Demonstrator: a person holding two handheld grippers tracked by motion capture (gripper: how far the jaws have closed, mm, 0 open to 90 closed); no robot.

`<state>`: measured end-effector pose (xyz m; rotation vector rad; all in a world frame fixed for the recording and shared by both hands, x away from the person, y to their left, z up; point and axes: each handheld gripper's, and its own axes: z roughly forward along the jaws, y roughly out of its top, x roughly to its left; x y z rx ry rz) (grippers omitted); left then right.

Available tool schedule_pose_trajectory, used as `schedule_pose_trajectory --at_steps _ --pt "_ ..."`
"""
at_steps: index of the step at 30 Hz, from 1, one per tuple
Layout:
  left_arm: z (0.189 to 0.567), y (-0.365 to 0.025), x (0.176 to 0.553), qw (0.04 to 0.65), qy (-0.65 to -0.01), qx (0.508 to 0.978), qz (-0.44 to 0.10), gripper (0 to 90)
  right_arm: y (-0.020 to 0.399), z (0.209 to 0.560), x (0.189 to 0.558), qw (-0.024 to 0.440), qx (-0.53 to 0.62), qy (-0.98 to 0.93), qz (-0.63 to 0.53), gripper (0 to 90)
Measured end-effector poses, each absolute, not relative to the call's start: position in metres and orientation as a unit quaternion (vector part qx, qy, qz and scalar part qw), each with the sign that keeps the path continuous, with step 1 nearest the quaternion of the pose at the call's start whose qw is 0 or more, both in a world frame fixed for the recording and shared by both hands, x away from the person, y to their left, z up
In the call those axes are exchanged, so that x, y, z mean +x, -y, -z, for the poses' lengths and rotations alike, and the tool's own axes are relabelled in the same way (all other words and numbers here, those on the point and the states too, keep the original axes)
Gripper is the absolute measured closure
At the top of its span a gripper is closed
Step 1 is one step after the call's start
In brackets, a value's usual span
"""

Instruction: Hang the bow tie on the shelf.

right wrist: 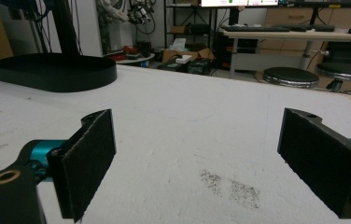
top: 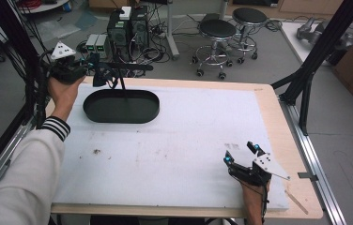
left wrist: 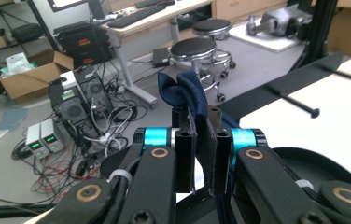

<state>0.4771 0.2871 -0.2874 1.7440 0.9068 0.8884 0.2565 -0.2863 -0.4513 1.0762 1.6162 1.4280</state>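
A dark blue cloth (left wrist: pixel 186 91) is pinched between the jaws of my left gripper (left wrist: pixel 197 116), which is shut on it. From above, the left gripper (top: pixel 97 66) hangs in the air over the table's far left corner. The cloth (top: pixel 100 78) dangles just beyond the far rim of a black oval tray (top: pixel 120 107). Part of the tray's rim (left wrist: pixel 311 156) shows below the left jaws. My right gripper (top: pixel 240 153) rests on the white mat near the front right and is open. Nothing lies between its felt pads (right wrist: pixel 89 156), and the tray (right wrist: pixel 54 72) sits far off.
A white mat (top: pixel 174 136) covers most of the wooden table. A thin wooden stick (top: pixel 296 201) lies by the front right edge. Black frame posts (top: pixel 320 51) stand at the table's right and left. Stools (top: pixel 217 33) and computer cases (top: pixel 127 28) are on the floor beyond.
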Motion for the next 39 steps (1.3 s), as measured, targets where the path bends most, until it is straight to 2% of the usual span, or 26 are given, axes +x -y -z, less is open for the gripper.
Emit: schedule_pose_trajectory --at_steps 25,31,32,35,36,37,39 --pt "0.314 -0.293 0.479 0.477 -0.379 0.715 -0.341 81.5 0.286 0.451 0.256 0.362 0.418 -0.624 -0.552 10.4" --pt "0.315 -0.29 0.475 0.474 -0.375 0.721 -0.339 63.5 0.287 0.451 0.256 0.361 0.421 -0.621 -0.554 10.5" --pt "0.316 -0.286 0.474 0.47 -0.372 0.725 -0.34 58.9 0.287 0.451 0.256 0.361 0.422 -0.621 -0.554 10.5" --pt "0.316 -0.273 0.472 0.452 -0.351 0.746 -0.342 31.8 0.287 0.451 0.256 0.361 0.421 -0.621 -0.554 10.4" --pt "0.315 -0.268 0.47 0.448 -0.345 0.749 -0.346 25.3 0.287 0.451 0.256 0.36 0.421 -0.621 -0.554 10.4" --pt "0.314 -0.266 0.467 0.448 -0.341 0.748 -0.351 20.8 0.287 0.451 0.256 0.359 0.421 -0.621 -0.555 10.5" --pt "0.311 -0.265 0.461 0.471 -0.331 0.736 -0.356 19.9 0.287 0.451 0.256 0.358 0.42 -0.622 -0.555 10.5"
